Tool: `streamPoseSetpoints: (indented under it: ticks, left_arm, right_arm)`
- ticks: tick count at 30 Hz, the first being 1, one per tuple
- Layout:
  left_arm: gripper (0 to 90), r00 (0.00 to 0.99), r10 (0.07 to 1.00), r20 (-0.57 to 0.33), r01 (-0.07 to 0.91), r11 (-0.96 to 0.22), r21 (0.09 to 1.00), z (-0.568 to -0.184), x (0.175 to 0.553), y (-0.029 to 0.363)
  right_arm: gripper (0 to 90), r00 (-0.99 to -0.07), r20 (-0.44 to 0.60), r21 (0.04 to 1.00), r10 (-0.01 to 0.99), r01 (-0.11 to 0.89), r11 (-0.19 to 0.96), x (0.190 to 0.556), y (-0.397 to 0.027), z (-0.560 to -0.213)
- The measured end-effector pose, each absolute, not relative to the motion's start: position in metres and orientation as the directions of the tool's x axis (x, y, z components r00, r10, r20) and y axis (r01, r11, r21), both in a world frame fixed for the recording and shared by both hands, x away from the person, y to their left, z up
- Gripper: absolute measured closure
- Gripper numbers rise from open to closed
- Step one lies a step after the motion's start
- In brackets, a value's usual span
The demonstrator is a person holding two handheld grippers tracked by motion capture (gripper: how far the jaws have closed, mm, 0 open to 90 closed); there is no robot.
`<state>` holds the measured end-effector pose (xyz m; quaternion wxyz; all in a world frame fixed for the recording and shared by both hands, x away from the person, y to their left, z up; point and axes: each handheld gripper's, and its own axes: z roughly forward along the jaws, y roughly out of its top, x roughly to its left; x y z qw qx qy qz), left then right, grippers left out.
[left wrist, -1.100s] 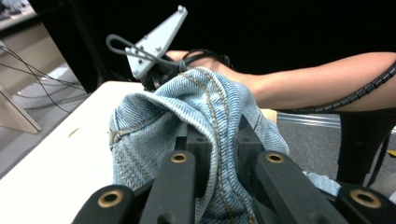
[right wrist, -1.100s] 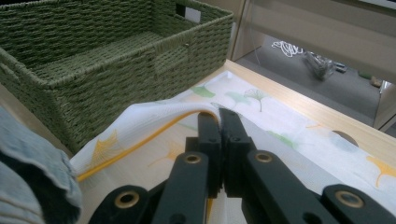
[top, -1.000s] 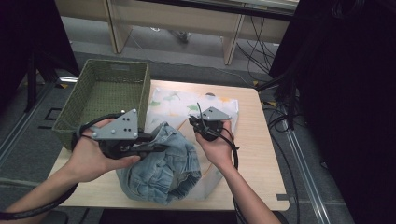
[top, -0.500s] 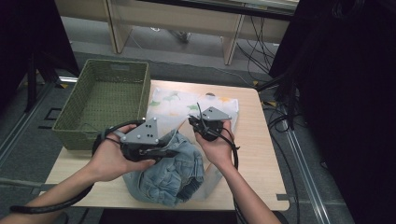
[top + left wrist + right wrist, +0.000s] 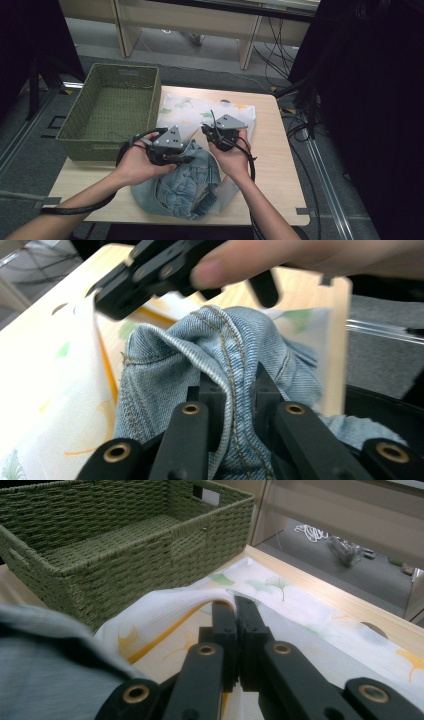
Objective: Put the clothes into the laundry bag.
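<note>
A crumpled blue denim garment (image 5: 182, 187) lies at the table's front, over a white cloth printed with ginkgo leaves (image 5: 200, 111). My left gripper (image 5: 186, 158) is shut on a stitched fold of the denim (image 5: 225, 347), which runs up between the jaws of the left gripper (image 5: 232, 386). My right gripper (image 5: 209, 131) is shut on a raised edge of the white cloth (image 5: 175, 605), pinched at the tips of the right gripper (image 5: 234, 607). The two grippers sit close together. In the left gripper view the right gripper (image 5: 150, 270) and a fingertip cross the top.
An empty green woven basket (image 5: 115, 102) stands at the table's left, close beside the cloth; its wall (image 5: 100, 575) rises just beyond the right gripper. Bare wooden tabletop (image 5: 272, 165) lies to the right. Cables (image 5: 295, 130) hang off the right edge.
My left gripper has moved right and slightly forward with the denim, closing on the right gripper. The right gripper has held its place on the cloth.
</note>
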<state>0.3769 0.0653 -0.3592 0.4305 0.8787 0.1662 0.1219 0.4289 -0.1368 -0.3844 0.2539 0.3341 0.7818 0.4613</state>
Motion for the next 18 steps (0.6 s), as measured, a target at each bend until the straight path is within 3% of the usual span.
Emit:
streamPoseSetpoints:
  ticks: [10,18]
  left_arm:
    - [79.9,0.890,0.434,0.141,0.197,-0.644,0.739,-0.384,0.400,0.047]
    - [79.5,0.879,0.464,0.112,0.256,-0.657,0.709,-0.404,0.413,0.036]
  right_arm:
    - [89.8,-0.661,-0.105,0.886,0.743,0.277,0.372,0.430,-0.136,-0.386]
    - [89.8,-0.661,-0.099,0.881,0.743,0.290,0.375,0.429,-0.135,-0.387]
